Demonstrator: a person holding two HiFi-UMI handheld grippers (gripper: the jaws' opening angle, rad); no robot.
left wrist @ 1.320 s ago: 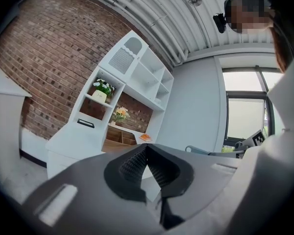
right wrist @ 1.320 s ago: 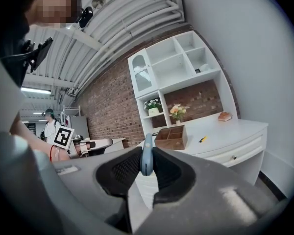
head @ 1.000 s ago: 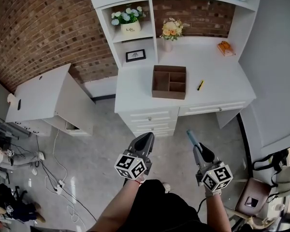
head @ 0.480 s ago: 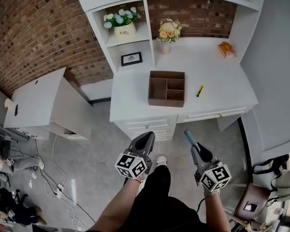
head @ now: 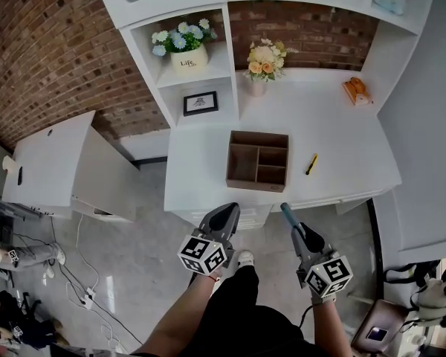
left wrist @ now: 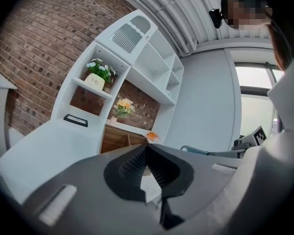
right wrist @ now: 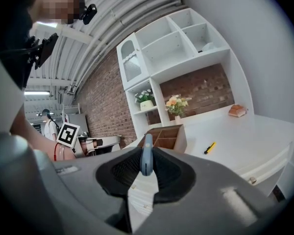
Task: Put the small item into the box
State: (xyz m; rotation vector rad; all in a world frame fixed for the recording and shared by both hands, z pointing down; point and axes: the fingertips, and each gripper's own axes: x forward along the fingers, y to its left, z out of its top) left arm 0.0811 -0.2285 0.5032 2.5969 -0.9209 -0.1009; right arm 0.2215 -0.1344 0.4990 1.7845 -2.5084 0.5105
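- Small item point(right wrist: 146, 154): slim blue pen-like stick, clamped between the jaws of the right gripper point(right wrist: 146, 169), tip poking out past them. It's held in the air, short of the desk point(head: 342, 143).
- Handling: reads as light, rigid, smooth plastic, so it could pivot or slip in a two-point pinch. The pinch sits low on what shows, and holding near mid-length should keep it steadier. Probably not fragile.
- Left gripper point(head: 224, 216): jaws together, nothing in them, held low in front of the desk.
- Box point(head: 258, 160): brown, open top, three compartments that look empty. It sits near the desk's front edge, well apart from both grippers.
- Yellow pen point(head: 311, 163): lying flat on the desk, right of the box.
- Views: only the head view shows the compartment layout and the gap to the box. Only the right gripper view shows the pinch on the item. The left gripper view confirms its jaws hold nothing.
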